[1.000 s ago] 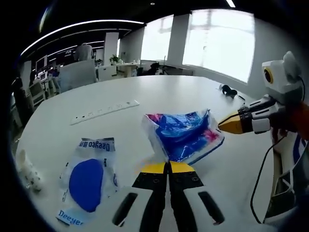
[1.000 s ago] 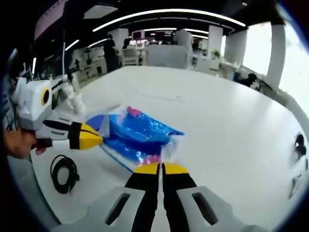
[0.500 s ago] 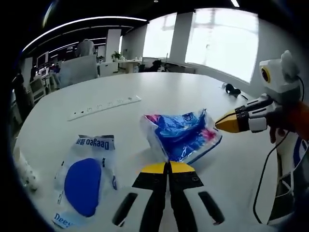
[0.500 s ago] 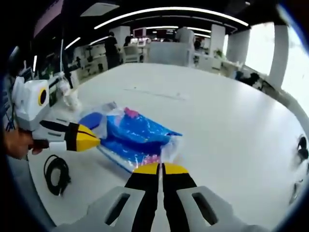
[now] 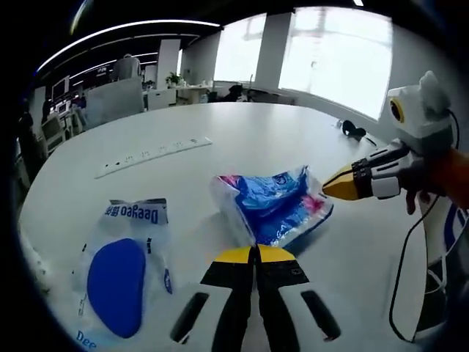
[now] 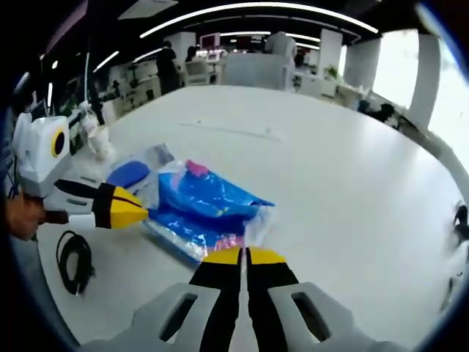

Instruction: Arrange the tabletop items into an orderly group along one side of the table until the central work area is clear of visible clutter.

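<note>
A crinkled blue plastic bag [image 5: 277, 207] with pink patches hangs low over the white table [image 5: 242, 139] between both grippers. My left gripper [image 5: 254, 254] is shut on the bag's near corner. From the right, my right gripper [image 5: 331, 189] pinches the opposite corner. In the right gripper view that same bag [image 6: 209, 209] rises to my shut right gripper [image 6: 244, 255], and my left gripper [image 6: 139, 214] holds its left edge. A clear Deeyeo pack [image 5: 121, 275] with a blue oval pad lies flat to the left of the bag, also seen as the pack [image 6: 135, 174] behind the bag.
A white power strip [image 5: 154, 152] lies farther along the table. Small black items [image 5: 352, 133] rest near the far right edge. A coiled black cable [image 6: 73, 260] lies by the left gripper, and white bottles [image 6: 94, 136] stand near the table's edge. Office desks surround the table.
Both grippers have carried the bag a little away from the Deeyeo pack, which has slid left in the left gripper view. The jaws stay shut on the bag.
</note>
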### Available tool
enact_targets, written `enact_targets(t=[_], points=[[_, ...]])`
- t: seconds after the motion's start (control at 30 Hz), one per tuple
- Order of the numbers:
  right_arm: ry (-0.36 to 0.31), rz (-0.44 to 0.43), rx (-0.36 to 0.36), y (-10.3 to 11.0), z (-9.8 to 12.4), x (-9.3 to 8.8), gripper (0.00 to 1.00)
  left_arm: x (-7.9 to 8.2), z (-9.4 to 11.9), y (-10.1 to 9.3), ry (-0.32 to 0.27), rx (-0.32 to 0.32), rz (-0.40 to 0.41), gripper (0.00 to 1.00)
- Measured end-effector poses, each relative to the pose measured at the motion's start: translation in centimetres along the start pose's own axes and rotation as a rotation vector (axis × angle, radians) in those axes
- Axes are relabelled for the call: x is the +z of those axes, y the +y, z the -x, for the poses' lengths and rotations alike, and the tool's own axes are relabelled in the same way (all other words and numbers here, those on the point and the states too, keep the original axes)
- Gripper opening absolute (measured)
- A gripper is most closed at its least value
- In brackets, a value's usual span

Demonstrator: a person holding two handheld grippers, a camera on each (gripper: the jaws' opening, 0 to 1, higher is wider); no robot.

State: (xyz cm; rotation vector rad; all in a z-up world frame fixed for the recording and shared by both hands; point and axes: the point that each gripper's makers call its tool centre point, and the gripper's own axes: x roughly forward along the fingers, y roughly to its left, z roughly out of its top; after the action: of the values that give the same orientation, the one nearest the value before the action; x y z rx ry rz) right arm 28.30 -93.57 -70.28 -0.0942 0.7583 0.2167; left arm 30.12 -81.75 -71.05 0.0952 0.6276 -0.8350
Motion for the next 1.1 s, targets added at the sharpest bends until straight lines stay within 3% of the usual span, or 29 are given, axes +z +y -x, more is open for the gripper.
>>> enact_targets(t=[0.63,1.1], points=[[0.056,0.023,-0.009,-1.2,-2.6,-0.8,0.00,-1.2,-2.1,0.6,0.055,0.000,0.020,0.01],[0.042,0.062,-0.022,-1.9,-3.8,0.2,0.00,-0.5,-3.0,1.3,0.055,0.012,0.050,0.01]])
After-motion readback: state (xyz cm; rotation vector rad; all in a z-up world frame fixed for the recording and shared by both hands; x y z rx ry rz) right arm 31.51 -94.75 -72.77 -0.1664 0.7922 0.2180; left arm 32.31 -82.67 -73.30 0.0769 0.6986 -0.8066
